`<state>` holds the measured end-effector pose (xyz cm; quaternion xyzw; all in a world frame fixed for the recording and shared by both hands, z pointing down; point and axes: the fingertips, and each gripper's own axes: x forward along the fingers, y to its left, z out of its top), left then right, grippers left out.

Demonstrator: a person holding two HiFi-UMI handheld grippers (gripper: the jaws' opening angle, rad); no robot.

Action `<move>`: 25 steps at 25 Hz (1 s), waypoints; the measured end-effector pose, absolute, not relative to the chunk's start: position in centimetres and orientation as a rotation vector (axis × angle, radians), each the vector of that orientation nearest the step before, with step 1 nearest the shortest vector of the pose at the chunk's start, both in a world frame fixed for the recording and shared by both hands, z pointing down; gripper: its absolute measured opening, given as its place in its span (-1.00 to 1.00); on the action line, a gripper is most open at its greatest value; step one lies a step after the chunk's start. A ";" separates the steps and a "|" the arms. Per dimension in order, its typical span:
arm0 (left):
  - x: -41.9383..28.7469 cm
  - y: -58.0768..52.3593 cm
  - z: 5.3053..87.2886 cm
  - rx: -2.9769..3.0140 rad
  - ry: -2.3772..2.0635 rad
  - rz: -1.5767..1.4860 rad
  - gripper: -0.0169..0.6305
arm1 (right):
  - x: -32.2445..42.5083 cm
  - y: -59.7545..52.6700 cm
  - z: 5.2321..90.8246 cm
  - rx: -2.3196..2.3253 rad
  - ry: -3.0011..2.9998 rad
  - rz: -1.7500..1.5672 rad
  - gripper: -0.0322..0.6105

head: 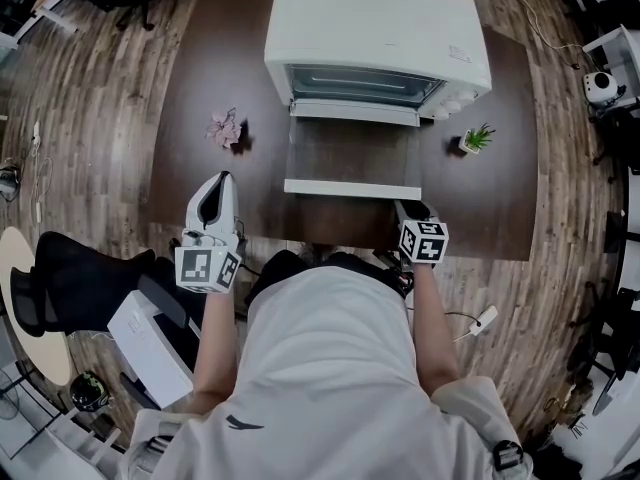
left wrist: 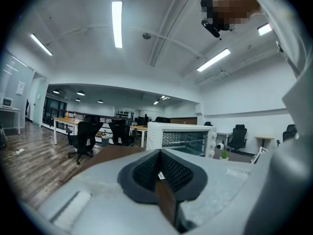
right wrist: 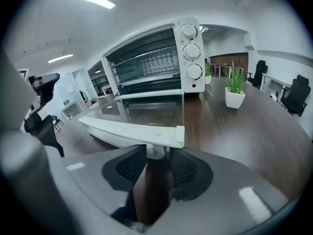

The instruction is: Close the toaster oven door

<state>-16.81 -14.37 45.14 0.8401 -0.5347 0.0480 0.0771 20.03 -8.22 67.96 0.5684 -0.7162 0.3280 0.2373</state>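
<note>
The oven (head: 375, 28) stands on the table (head: 200, 168) ahead of both tools, its door (head: 350, 158) dropped flat toward them. The right tool (right wrist: 157, 155) has its jaws apart, with the right end of the door's handle (right wrist: 132, 131) between them. The left tool (left wrist: 160, 173), well left of the door, is closed and empty.

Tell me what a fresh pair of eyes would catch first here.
The white toaster oven stands at the table's far middle, its door dropped flat toward the person. The right gripper is at the right end of the door handle, jaws apart with its post between them; the left gripper hangs back at the near left, shut.
</note>
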 end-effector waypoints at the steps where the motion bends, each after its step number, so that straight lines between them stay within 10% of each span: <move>1: -17.0 -14.4 45.2 2.520 -1.602 0.146 -0.97 | 20.0 -8.4 68.0 1.549 -1.956 0.903 -0.47; 25: -17.8 -14.6 46.0 2.510 -1.588 0.140 -0.97 | 20.9 -13.8 51.8 1.847 -2.115 0.454 -0.63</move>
